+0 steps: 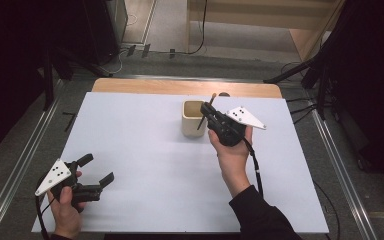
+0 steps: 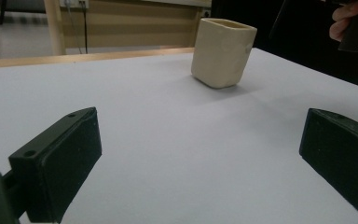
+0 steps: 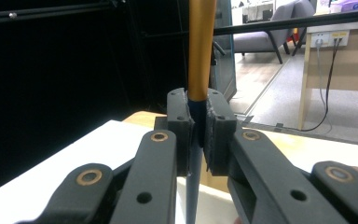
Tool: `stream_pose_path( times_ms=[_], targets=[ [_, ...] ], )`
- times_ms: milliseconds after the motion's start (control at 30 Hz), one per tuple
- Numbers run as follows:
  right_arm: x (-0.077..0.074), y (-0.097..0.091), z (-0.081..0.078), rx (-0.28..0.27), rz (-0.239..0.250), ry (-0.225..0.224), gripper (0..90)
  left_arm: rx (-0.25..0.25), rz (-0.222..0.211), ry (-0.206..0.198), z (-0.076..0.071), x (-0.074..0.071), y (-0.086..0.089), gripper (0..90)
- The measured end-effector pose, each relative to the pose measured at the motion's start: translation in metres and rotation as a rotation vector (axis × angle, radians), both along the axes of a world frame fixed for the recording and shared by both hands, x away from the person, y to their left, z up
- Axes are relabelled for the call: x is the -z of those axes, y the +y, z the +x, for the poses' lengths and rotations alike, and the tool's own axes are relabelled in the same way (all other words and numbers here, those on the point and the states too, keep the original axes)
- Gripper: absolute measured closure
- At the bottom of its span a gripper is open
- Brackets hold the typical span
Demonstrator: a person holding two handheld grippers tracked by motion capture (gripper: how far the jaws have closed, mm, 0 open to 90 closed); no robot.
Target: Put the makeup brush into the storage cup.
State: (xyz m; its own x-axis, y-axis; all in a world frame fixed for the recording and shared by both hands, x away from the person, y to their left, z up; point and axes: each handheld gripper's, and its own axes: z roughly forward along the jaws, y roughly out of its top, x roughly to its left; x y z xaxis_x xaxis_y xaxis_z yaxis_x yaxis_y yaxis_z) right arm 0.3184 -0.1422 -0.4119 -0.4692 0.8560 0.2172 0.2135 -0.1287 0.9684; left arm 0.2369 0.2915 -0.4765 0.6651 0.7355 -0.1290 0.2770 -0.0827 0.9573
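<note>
Here the left gripper [image 1: 96, 171] idles low over the worktop [image 1: 145, 165], fingers apart and empty, while the right gripper [image 1: 209, 111] has its fingers clamped on a pen [image 3: 200, 51], upright above the cup [image 1: 192, 119], apparently for dropping in.

A lab-like recording room: black curtains [image 1: 10, 60] hang at nine and three o'clock, metal floor rails [image 1: 20, 165] flank the white surface [image 1: 155, 170], wall sockets [image 3: 328, 39] behind.

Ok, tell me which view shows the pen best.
The right gripper view: the pen rises close up, its orange-and-blue shaft clamped between the jaws. In the high view it is a thin stick by the cup.
</note>
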Motion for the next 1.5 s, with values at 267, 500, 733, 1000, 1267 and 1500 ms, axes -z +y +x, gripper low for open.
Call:
stream_pose_path(
  times_ms=[267,500,733,1000,1267,1500],
  targets=[
    [-0.003,-0.004,0.009,0.022,0.002,0.0,84.5,-0.005,0.019,0.008,0.001,0.001,0.0,0.0],
    [-0.007,-0.004,0.019,0.029,-0.03,-0.043,84.4,-0.011,0.02,0.015,0.002,0.002,0.0,0.0],
    [-0.009,0.0,0.026,0.018,-0.054,-0.093,84.4,-0.019,0.02,0.021,0.002,0.003,0.001,0.0],
    [-0.005,0.0,0.033,0.018,-0.033,-0.09,84.4,-0.02,0.02,0.022,0.003,0.003,0.001,0.0],
    [0.0,-0.005,0.041,0.017,-0.027,-0.11,84.4,-0.025,0.019,0.023,0.003,0.003,0.002,0.0],
    [0.006,-0.005,0.046,0.025,-0.052,-0.096,84.4,-0.023,0.019,0.021,0.002,0.003,0.002,0.0]
  ],
)
